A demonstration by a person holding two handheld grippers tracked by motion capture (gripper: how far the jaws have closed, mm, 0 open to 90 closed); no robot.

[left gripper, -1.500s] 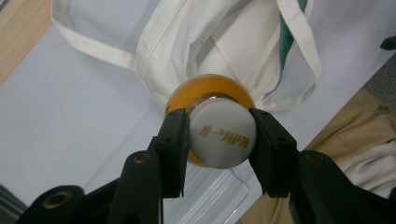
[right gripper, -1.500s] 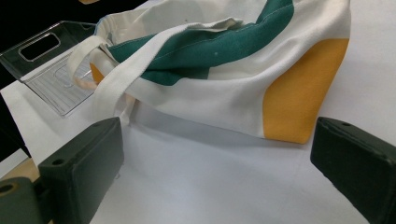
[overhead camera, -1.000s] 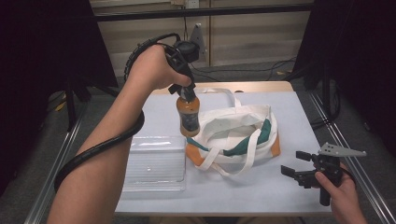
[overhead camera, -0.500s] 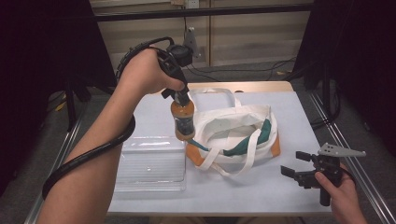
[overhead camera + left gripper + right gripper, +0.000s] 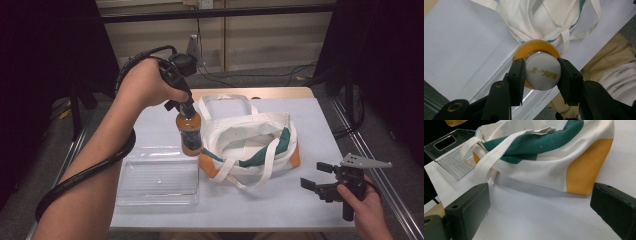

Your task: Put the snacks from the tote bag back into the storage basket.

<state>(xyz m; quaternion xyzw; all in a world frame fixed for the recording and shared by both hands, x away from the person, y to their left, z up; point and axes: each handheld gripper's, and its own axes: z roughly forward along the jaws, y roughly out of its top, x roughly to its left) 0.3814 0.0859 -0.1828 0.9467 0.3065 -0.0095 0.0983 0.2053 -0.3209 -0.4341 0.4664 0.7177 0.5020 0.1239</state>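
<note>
My left gripper [image 5: 186,107] [image 5: 542,75] points down and is shut on the white cap of an orange drink bottle [image 5: 190,135] [image 5: 541,72]. The bottle hangs upright in the air over the far right corner of a clear plastic tray [image 5: 157,177], just left of a white tote bag [image 5: 250,142] with orange corners and green lining. Near the table's front right corner, my right gripper [image 5: 316,176] [image 5: 541,207] stands open with nothing between its fingers. It faces the tote bag [image 5: 549,162].
The bag's handles [image 5: 222,102] lie loose on the white table [image 5: 260,200]. The clear tray [image 5: 451,152] sits at the front left. A person's trouser leg [image 5: 614,67] lies below the table edge. Cables run on the floor behind the table.
My left gripper has carried the bottle leftward and toward me, away from the bag's mouth to the tray's far corner. The right gripper has stayed put.
</note>
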